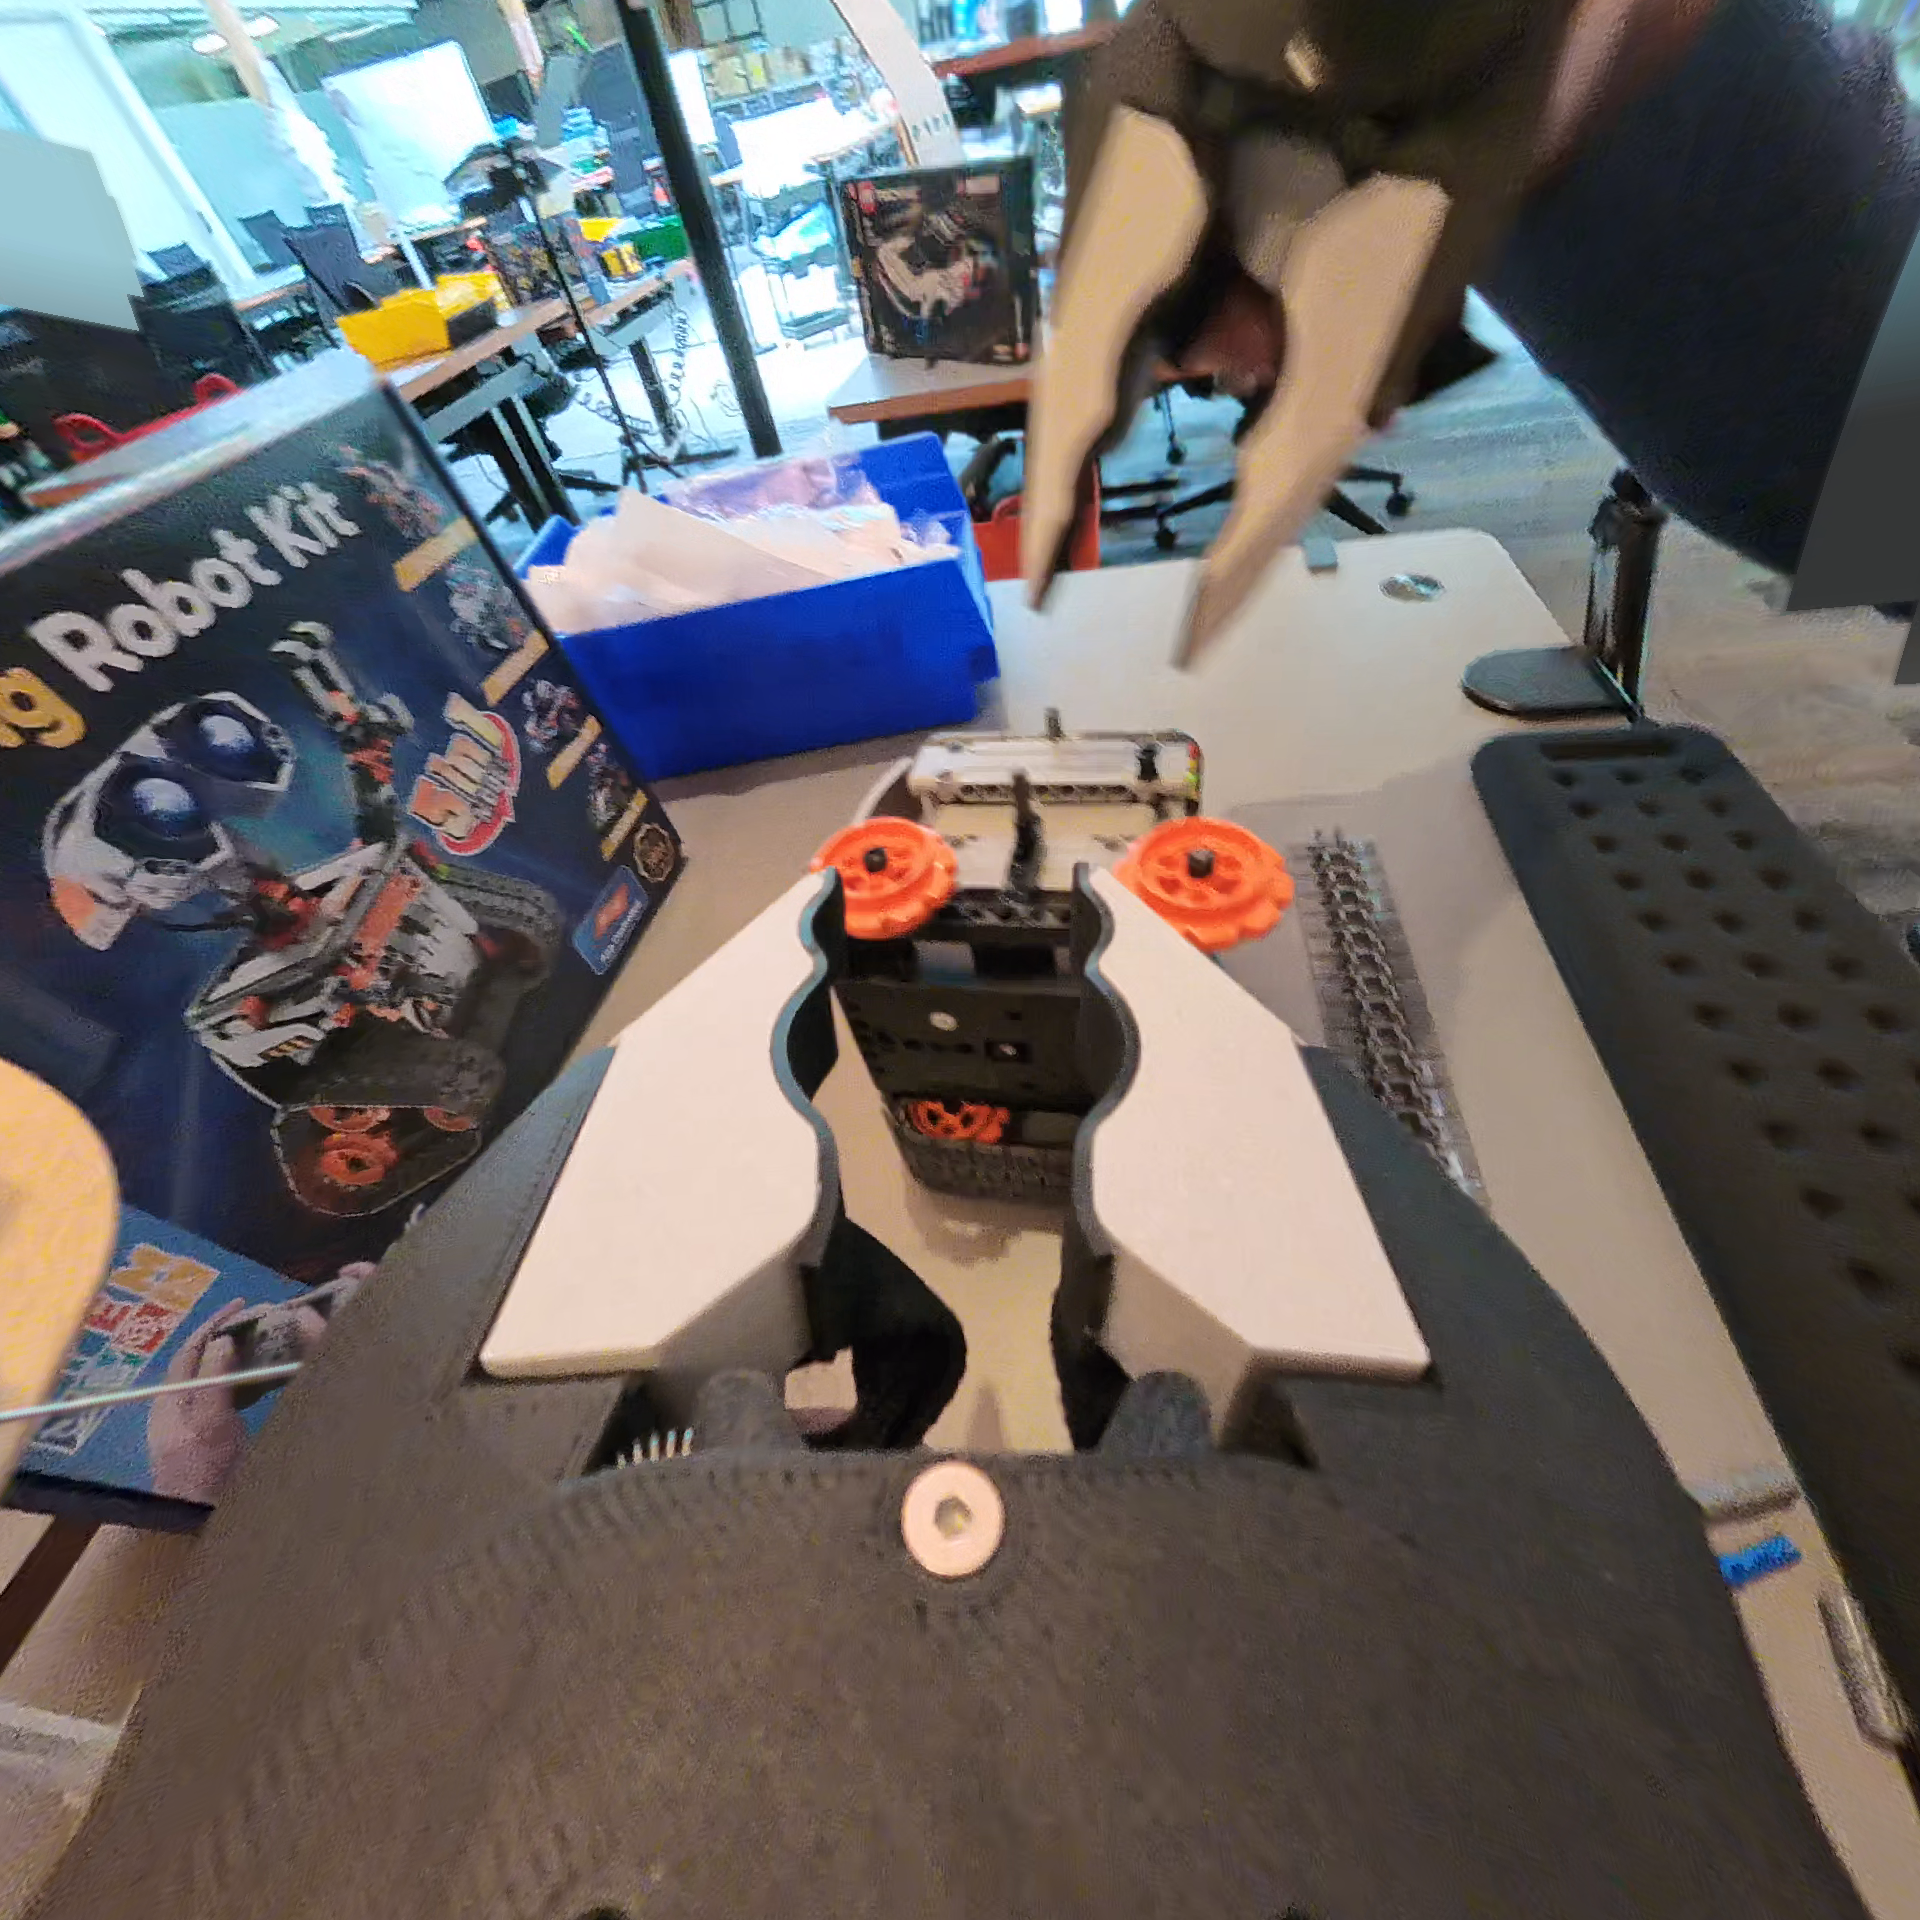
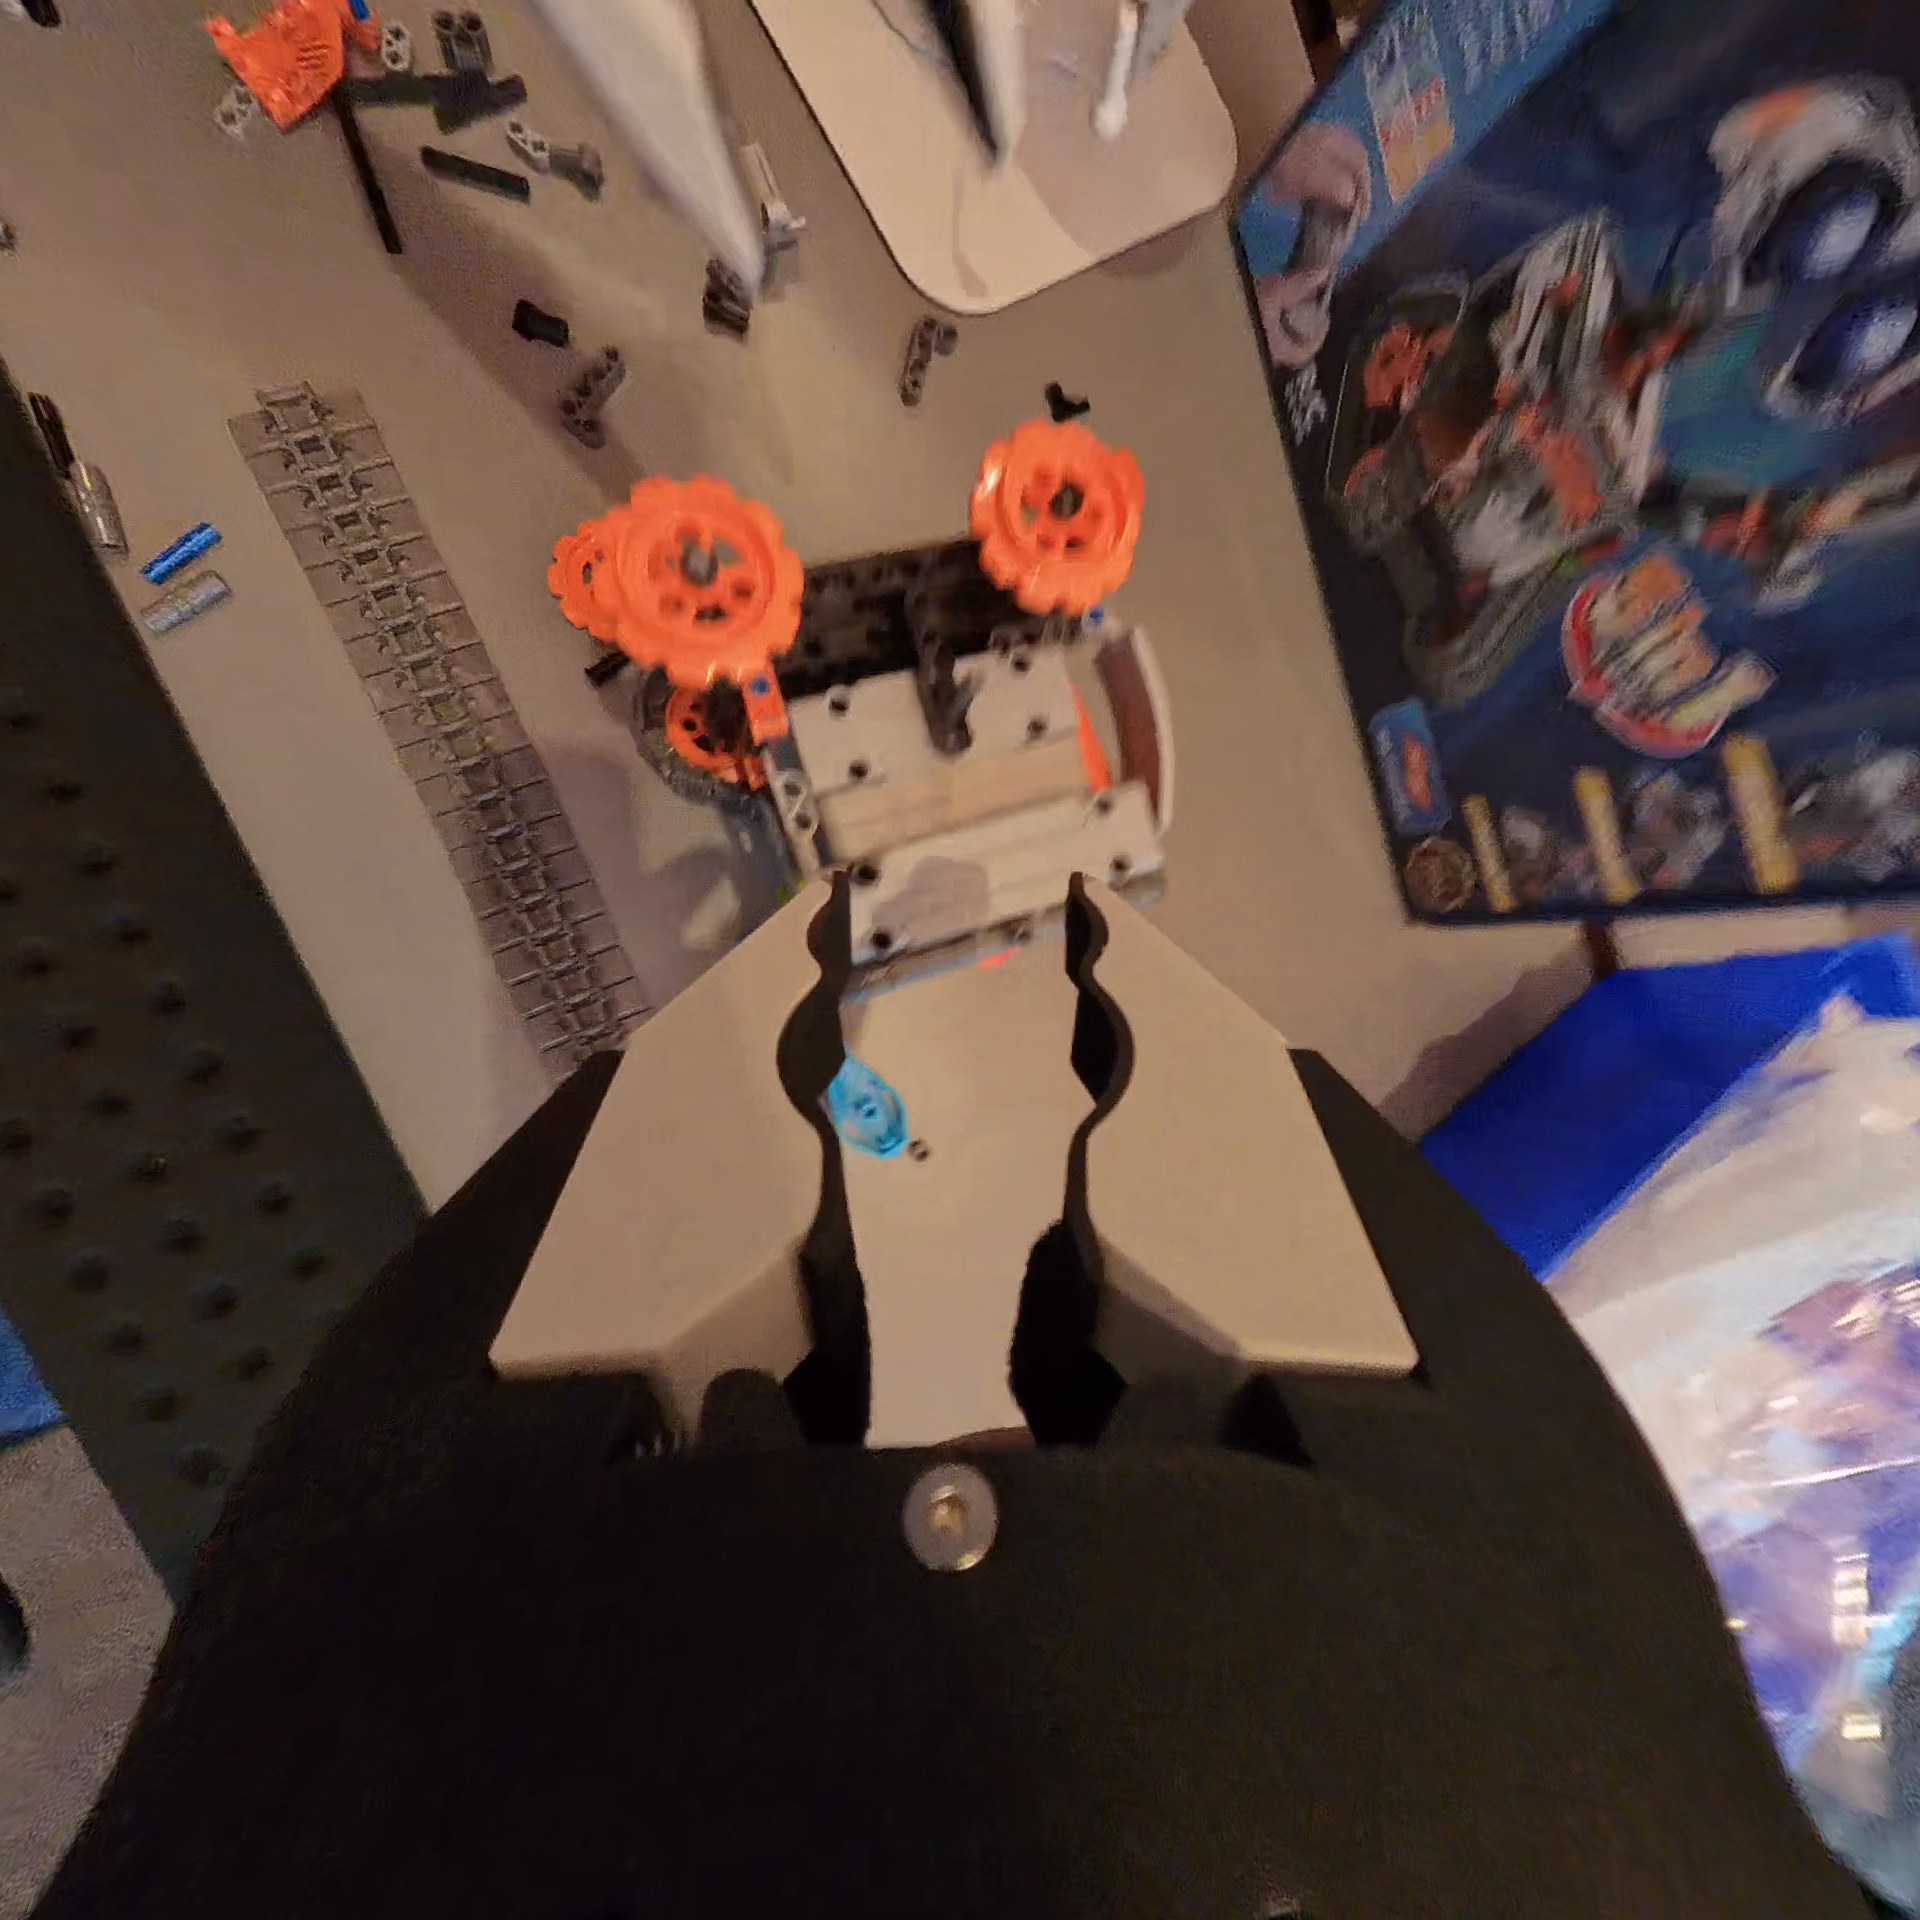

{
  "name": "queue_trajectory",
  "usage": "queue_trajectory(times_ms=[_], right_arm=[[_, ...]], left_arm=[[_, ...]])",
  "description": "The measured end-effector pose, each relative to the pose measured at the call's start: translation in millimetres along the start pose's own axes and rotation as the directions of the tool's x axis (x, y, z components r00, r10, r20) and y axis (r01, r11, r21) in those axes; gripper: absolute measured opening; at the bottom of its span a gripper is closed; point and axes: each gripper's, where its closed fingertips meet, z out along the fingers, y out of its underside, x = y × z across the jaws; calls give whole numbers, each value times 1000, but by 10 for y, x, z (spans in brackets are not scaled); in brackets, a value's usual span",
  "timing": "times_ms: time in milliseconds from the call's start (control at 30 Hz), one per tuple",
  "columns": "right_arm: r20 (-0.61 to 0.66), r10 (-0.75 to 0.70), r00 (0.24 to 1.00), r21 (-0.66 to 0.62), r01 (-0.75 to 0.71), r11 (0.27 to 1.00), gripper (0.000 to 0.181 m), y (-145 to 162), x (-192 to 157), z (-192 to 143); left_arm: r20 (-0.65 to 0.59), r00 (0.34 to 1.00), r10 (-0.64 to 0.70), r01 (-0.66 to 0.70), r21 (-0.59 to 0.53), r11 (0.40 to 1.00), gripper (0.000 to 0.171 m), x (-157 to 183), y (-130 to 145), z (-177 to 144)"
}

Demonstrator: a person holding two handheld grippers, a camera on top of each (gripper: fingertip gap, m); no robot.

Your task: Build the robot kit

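Observation:
A part-built robot model [image 1: 1049,800] of white and black bricks with two orange wheels [image 1: 1205,878] lies on the pale table [image 1: 1330,665]. My left gripper [image 1: 956,894] is open. The model's black end [image 1: 966,1029] shows between its fingers with bare table beside the left pad. In the right wrist view the model [image 2: 966,790] lies alone and no finger touches it. My right gripper [image 2: 956,894] is open and empty, its tips just short of the model's white end. It hangs above the table in the left wrist view [image 1: 1112,623]. A small light blue piece [image 2: 868,1117] lies on the table between its fingers.
A robot kit box [image 1: 291,831] stands to the left, and a blue bin [image 1: 779,665] of plastic bags behind it. A grey track strip [image 2: 436,727] and a black perforated mat [image 2: 125,935] lie beside the model. Loose bricks [image 2: 468,104] are scattered beyond it. A stand's base [image 1: 1548,675] sits at the back. One gripper's finger ends stand about 11 cm off the other's.

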Motion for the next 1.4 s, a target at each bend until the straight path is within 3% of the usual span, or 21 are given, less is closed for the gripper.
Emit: queue_trajectory(times_ms=[100, 200, 267, 333, 400, 633, 900, 1067, 1200, 1333, 1400], right_arm=[[-6, 160, 987, 37, -160, 986, 52, 379, -138, 95], [36, 271, 962, 96, -273, 957, 59, 553, -328, 380], [32, 310, 950, 130, -312, 941, 52, 566, -390, 599], [-55, 337, 940, 187, -322, 928, 29, 556, -287, 707], [-72, 371, 926, 250, -343, 905, 23, 514, -204, 690], [-161, 269, 950, 238, -227, 944, 18, 498, 73, 679], [28, 177, 984, 203, -179, 963, 16, 550, 450, 892], [-32, 105, 994, 229, -95, 969, 17, 454, 564, 980], [-74, 137, 988, 271, -112, 956, 23, 451, 605, 851], [-254, 180, 950, 287, -104, 952, 25, 594, 706, 390], [-274, 147, 950, 250, -78, 965, 21, 656, 507, 167]], left_arm=[[25, 1000, -16, 18, -76, 997, 50, -175, 16, 181], [47, 999, 9, 0, -183, 983, 53, -270, 107, 433], [48, 999, -1, 14, -263, 965, 54, -306, 221, 562], [37, 998, -48, 56, -277, 959, 44, -305, 239, 621], [47, 998, -32, 45, -300, 953, 33, -316, 286, 637], [118, 990, -78, 105, -250, 963, 30, -359, 308, 525], [178, 978, -108, 154, -266, 951, 30, -169, 287, 540], [136, 971, -198, 224, -222, 949, 26, 29, 238, 514], [135, 975, -177, 203, -212, 956, 34, 110, 231, 378], [144, 977, -160, 184, -176, 967, 37, 122, 256, 173], [152, 975, -161, 182, -141, 973, 37, 114, 237, 59]])
